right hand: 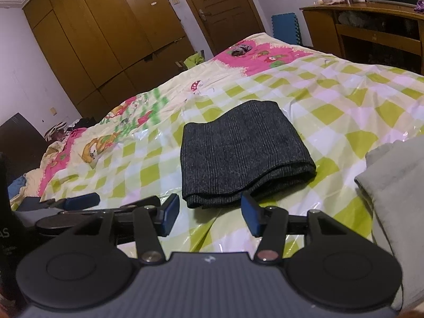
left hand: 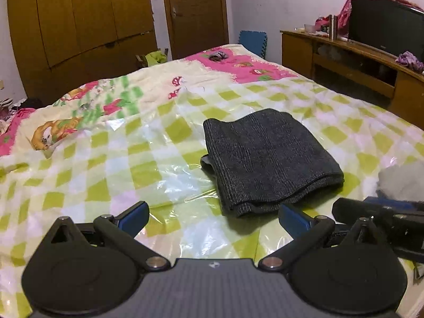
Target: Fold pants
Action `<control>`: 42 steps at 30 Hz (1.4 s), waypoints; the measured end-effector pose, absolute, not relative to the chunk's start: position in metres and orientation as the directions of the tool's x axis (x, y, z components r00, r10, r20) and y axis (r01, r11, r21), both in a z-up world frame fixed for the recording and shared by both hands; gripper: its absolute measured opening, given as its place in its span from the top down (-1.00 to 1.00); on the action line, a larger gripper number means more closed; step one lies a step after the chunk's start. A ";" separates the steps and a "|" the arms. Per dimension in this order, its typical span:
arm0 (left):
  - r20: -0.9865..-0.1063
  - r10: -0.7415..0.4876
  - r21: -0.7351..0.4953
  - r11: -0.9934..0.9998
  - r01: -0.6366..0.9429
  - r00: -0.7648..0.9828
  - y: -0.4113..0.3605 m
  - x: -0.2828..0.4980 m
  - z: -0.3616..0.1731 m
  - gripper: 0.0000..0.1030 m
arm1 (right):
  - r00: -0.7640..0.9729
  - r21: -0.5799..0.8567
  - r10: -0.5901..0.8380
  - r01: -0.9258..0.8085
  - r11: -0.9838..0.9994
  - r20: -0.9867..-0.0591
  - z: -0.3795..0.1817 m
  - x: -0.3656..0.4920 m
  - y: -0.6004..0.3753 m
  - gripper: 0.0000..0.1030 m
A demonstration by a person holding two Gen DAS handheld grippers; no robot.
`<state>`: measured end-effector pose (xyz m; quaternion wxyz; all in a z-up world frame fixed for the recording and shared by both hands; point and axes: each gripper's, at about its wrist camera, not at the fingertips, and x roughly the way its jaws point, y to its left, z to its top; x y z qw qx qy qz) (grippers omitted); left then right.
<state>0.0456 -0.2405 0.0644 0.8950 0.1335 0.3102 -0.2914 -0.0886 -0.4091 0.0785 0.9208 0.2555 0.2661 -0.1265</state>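
Observation:
The dark grey ribbed pants (left hand: 267, 156) lie folded into a thick rectangle on the green-and-white checked plastic sheet (left hand: 106, 172) that covers the bed. My left gripper (left hand: 213, 213) is open wide just short of their near edge, with nothing between its blue pads. In the right wrist view the pants (right hand: 238, 153) sit straight ahead. My right gripper (right hand: 209, 206) is open about halfway at their near edge, its pads apart from the cloth. Each gripper shows at the edge of the other's view.
A light grey cloth (right hand: 397, 185) lies close on the right of the bed. A cartoon-print quilt (left hand: 79, 111) covers the far left. Beyond the bed stand a wooden wardrobe (left hand: 79, 21), a door (left hand: 196, 13) and a TV cabinet (left hand: 344, 58).

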 end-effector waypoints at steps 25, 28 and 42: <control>-0.669 -0.394 0.145 0.762 0.631 0.630 -0.252 0.027 0.044 -1.00 | 0.819 0.436 -0.082 0.384 0.814 -0.568 0.067 -0.097 -0.408 -0.11; -0.702 -0.341 0.201 0.748 0.633 0.625 -0.260 0.023 0.039 -1.00 | 0.819 0.435 -0.080 0.381 0.816 -0.568 0.067 -0.097 -0.406 -0.15; -0.745 -0.418 0.022 0.764 0.645 0.520 -0.236 0.023 0.037 -1.00 | 0.824 0.447 -0.140 0.431 0.784 -0.548 0.070 -0.117 -0.417 -0.16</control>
